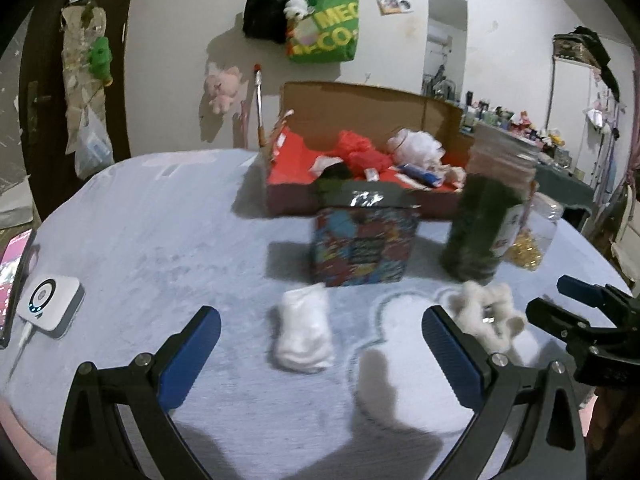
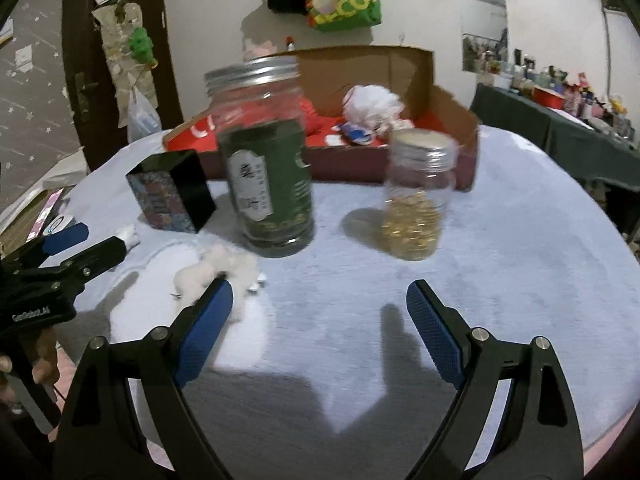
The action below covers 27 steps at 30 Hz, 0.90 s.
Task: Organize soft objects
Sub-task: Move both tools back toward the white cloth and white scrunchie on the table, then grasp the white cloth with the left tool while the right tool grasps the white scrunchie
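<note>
A rolled white sock (image 1: 303, 330) lies on the pale blue tablecloth (image 1: 160, 240), just ahead of and between the fingers of my left gripper (image 1: 320, 340), which is open and empty. A fluffy white soft toy (image 1: 486, 314) lies to its right; it also shows in the right wrist view (image 2: 218, 272), by the left finger of my right gripper (image 2: 320, 308), which is open and empty. An open cardboard box (image 1: 360, 100) at the back holds red and white soft things (image 1: 360, 152). My right gripper also shows at the left view's right edge (image 1: 556, 294).
A colourful tin (image 1: 364, 244), a tall jar with a green label (image 2: 268, 168) and a small jar of gold bits (image 2: 416, 200) stand mid-table. A white device (image 1: 50, 306) and a phone (image 1: 12, 280) lie at the left edge. Bags (image 1: 320, 20) hang on the wall.
</note>
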Available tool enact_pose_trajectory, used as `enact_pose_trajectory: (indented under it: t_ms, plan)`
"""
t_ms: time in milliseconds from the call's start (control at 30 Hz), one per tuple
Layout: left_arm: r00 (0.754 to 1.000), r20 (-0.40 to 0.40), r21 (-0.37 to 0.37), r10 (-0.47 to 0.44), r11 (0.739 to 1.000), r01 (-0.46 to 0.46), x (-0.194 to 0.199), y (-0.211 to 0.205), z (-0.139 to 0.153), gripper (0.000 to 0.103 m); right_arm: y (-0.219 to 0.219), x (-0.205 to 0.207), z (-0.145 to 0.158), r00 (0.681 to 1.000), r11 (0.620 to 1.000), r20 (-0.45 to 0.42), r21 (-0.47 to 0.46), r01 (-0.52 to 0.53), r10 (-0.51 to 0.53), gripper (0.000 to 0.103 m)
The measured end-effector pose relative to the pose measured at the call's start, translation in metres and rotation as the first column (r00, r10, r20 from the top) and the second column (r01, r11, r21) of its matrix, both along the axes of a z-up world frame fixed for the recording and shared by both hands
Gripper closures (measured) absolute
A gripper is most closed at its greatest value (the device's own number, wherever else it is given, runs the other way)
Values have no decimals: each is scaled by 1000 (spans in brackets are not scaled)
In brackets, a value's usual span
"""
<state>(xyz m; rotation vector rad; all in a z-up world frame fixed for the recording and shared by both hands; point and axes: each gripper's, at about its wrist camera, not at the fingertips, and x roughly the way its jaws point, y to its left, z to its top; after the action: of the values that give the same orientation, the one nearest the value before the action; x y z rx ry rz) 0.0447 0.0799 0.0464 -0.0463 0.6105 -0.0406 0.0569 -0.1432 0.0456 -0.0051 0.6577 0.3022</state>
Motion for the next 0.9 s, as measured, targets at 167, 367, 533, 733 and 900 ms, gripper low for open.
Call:
enact_pose_trajectory:
  t_ms: [167,367,533,733,900]
  plan:
    - [1000,-18,-6,11,1000,-11,4,13,-3,8,15,6,0,999,999,-15,3,-42,42,14]
    - [998,-63,-12,-5,1000,4,13,19,-9,26,35,12,-4,993,994,-47,12,-105,105,14]
    - [996,-83,-2,-30,1000,30,17,16,-15,58,47,18,-11,987,990,-77,5,-143,143,14]
    - [993,-73,-42,-94,995,91,14,4,-11,79,53,13,-13,983,984,-43,-28,-177,176,50]
    - [988,-55,-50,-147,988,144,8,-17,-4,80,38,8,-10,979,980,-40,41,-196,198,60]
